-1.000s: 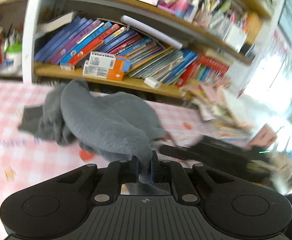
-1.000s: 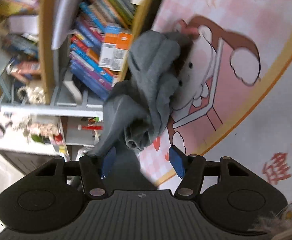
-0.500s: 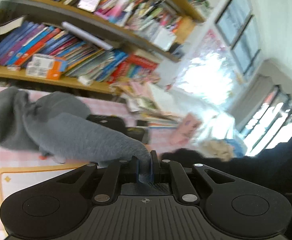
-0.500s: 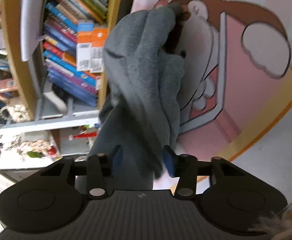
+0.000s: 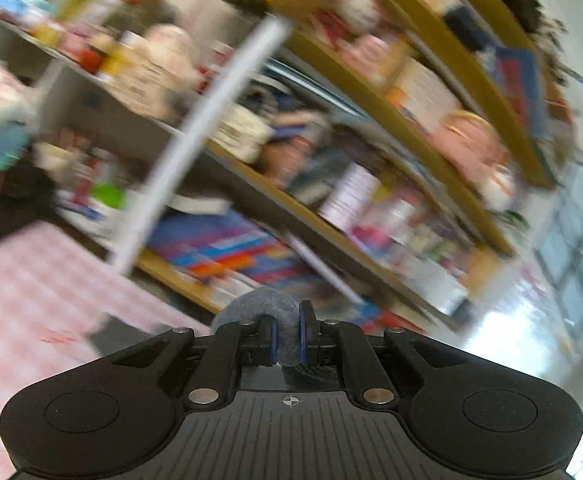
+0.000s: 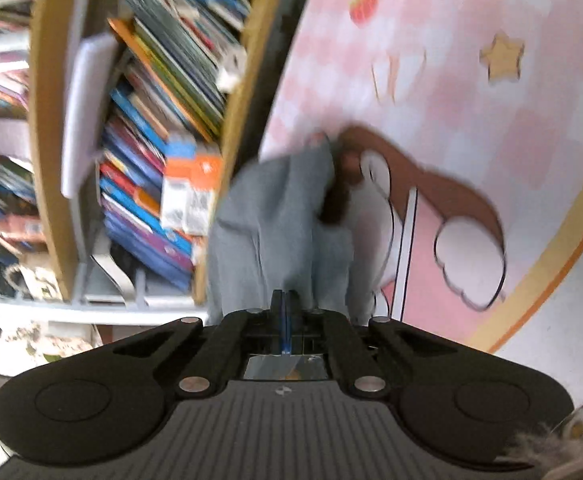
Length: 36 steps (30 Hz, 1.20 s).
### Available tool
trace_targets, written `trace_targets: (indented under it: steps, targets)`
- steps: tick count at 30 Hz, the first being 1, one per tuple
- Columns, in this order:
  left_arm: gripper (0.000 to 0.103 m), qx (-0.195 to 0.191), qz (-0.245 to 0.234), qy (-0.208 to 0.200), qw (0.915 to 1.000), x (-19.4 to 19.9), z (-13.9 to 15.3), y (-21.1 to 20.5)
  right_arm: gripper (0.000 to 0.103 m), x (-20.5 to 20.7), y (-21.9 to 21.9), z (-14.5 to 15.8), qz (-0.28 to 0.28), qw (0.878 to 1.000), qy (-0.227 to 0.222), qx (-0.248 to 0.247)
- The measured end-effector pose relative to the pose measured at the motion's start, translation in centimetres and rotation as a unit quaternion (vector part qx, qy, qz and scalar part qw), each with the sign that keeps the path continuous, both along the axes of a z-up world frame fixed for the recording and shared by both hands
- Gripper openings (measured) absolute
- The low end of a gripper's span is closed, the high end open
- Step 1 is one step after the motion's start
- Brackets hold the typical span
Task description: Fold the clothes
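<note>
Grey knit cloth is the thing to manage here, and each wrist view shows one end of it. From the left wrist, the left gripper [image 5: 287, 336] has its jaws drawn narrow on a bunched roll of the grey garment [image 5: 265, 304], which bulges up over the blue pads [image 5: 302, 334]; most of the cloth is hidden below the gripper body, and the view is heavily blurred, with the bookshelf [image 5: 331, 184] tilted across the frame and a strip of the pink checked mat [image 5: 31, 280] at lower left. From the right wrist, the right gripper [image 6: 285, 320] has its jaws pressed almost together, apparently pinching a thin edge of the garment [image 6: 275, 224], which trails forward in loose vertical folds to where its far end touches the mat [image 6: 471, 92] beside the cartoon print, close to the foot of the shelf [image 6: 159, 160]. The step in hand looks like lifting and spreading the garment between the 2 grips. To do it well, draw the 2 grippers apart until the held edge is taut and level, let the folds fall straight, then lower the cloth flat onto the mat, clear of the shelf. The thin right-hand pinch may slip, so pull evenly.
</note>
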<state>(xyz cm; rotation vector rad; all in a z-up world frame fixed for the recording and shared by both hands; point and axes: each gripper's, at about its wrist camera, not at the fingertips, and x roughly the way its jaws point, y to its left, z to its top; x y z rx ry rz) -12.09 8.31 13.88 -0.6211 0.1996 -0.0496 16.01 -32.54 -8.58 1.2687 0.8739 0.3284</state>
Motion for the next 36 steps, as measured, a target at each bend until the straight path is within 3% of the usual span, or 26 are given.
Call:
trace_targets:
  steps: [3, 6, 7, 8, 10, 14, 20, 24, 27, 29, 30, 33, 36]
  targets:
    - [0.009, -0.004, 0.030, 0.009, 0.9995, -0.7, -0.5, 0.9, 0.001, -0.2, -0.8, 0.1, -0.011, 1.000, 0.000, -0.009]
    - [0.009, -0.006, 0.044, 0.021, 0.9988, -0.9, -0.9, 1.2, 0.007, -0.5, -1.5, -0.5, -0.006, 1.000, 0.023, -0.006]
    - [0.009, -0.004, 0.043, 0.027, 0.9987, -0.9, -1.1, 1.2, 0.016, -0.6, -1.6, -0.7, -0.005, 1.000, 0.028, -0.002]
    - [0.009, -0.002, 0.042, 0.032, 0.9986, -0.9, -1.2, 1.3, 0.034, -0.6, -1.6, -0.8, -0.004, 0.999, 0.031, 0.003]
    - [0.009, 0.003, 0.042, 0.038, 0.9984, -1.0, -1.6, 1.3, 0.041, -0.8, -1.5, -0.9, -0.004, 1.000, 0.025, 0.016]
    - [0.009, 0.002, 0.051, 0.043, 0.9978, -1.6, -1.8, 1.6, 0.041, -0.1, -0.5, -0.3, 0.007, 1.000, 0.017, 0.009]
    - [0.009, 0.011, 0.051, 0.071, 0.9961, -1.8, -2.2, 1.6, 0.042, 2.6, 1.5, -0.9, 0.014, 0.999, 0.041, -0.024]
    - [0.010, 0.046, 0.030, 0.139, 0.9888, -0.7, -3.6, 0.9, 0.036, 4.1, 2.5, -1.1, 0.016, 0.997, 0.039, -0.061]
    - [0.012, 0.071, 0.000, 0.213, 0.9744, 0.8, -5.5, -0.1, 0.021, 4.4, 2.9, -0.5, 0.022, 0.995, 0.012, -0.099]
    - [0.020, 0.079, -0.023, 0.251, 0.9645, 1.6, -6.7, -0.7, 0.017, 4.4, 3.1, 0.4, 0.025, 0.991, -0.011, -0.129]
    - [0.031, 0.080, -0.034, 0.264, 0.9606, 1.9, -7.2, -1.0, 0.016, 4.4, 2.9, 0.9, 0.023, 0.990, -0.018, -0.140]
    - [0.052, 0.083, -0.058, 0.277, 0.9555, 2.2, -8.5, -1.4, 0.015, 3.8, 1.9, 2.8, 0.006, 0.988, -0.037, -0.148]
    - [0.055, 0.076, -0.075, 0.290, 0.9510, 2.4, -9.3, -1.2, 0.013, 3.0, 0.2, 5.9, -0.029, 0.986, -0.084, -0.143]
